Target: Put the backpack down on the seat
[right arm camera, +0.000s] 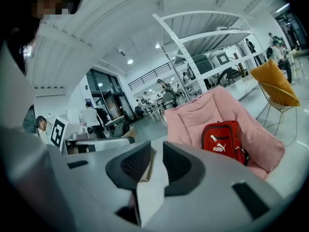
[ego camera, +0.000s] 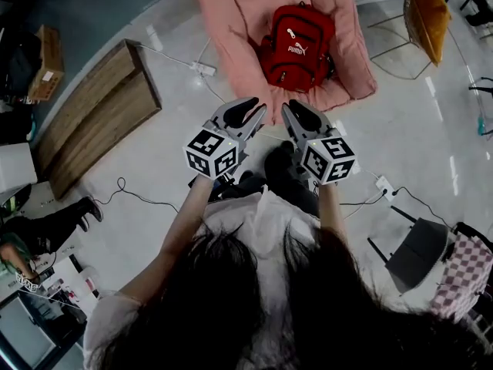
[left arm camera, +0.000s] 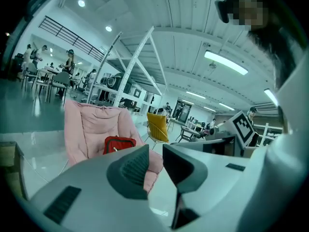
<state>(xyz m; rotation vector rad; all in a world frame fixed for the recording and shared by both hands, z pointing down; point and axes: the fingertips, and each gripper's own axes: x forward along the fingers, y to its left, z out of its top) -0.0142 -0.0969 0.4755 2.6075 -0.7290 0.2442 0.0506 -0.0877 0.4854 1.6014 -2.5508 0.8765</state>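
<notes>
Already the red backpack [ego camera: 296, 46] rests on the pink seat [ego camera: 231, 21], top centre of frame. Left gripper [ego camera: 250, 110] and right gripper [ego camera: 296, 112] show jaws slightly apart, empty. The backpack is probably soft and saggy, so it is best taken by its top loop.

Light: dim and cool, a teal cast over all three views; the head view darkens toward its corners.
Sources: strip lights [left arm camera: 226, 62] and round spots [left arm camera: 81, 3] on the ceiling, seen in the left gripper view.
Glare: pale sheen on the floor [ego camera: 408, 122].
Shadows: soft and faint.
Colour: muted, save the red backpack [ego camera: 296, 45].
Distortion: both gripper views bulge fisheye-wise, black at the corners, white beams [right arm camera: 165, 33] bowed.
Focus: the jaws close to each lens are soft; hair [ego camera: 231, 299] in the head view smears.
</notes>
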